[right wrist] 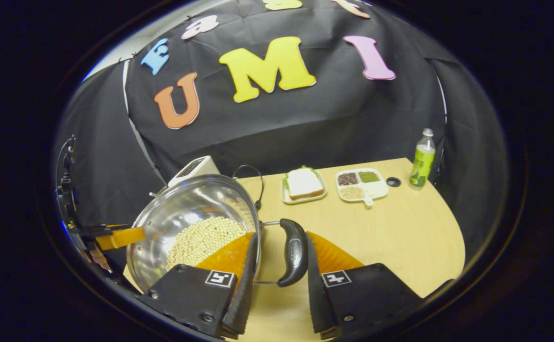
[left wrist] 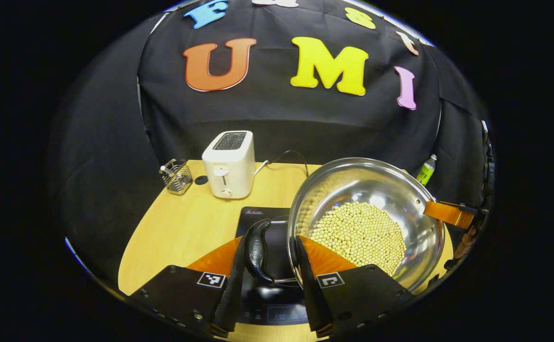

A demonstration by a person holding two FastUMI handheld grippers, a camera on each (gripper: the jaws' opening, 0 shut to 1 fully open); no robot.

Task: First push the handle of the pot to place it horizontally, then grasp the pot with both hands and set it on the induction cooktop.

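My left gripper [left wrist: 268, 275] sat around one black side handle [left wrist: 257, 251] of the steel pot [left wrist: 400, 190], fingers close on either side, contact hard to tell. My right gripper [right wrist: 277, 280] straddled the other handle [right wrist: 293, 251] likewise, not clearly pinching. The pot, full of soybeans [left wrist: 360, 235], hung tilted over the black induction cooktop [left wrist: 258, 216] on the wooden worktop [left wrist: 182, 228]. Farther back stood a white toaster [left wrist: 228, 164], a sandwich plate [right wrist: 304, 185], a compartment tray [right wrist: 361, 184] and a green bottle [right wrist: 422, 161].
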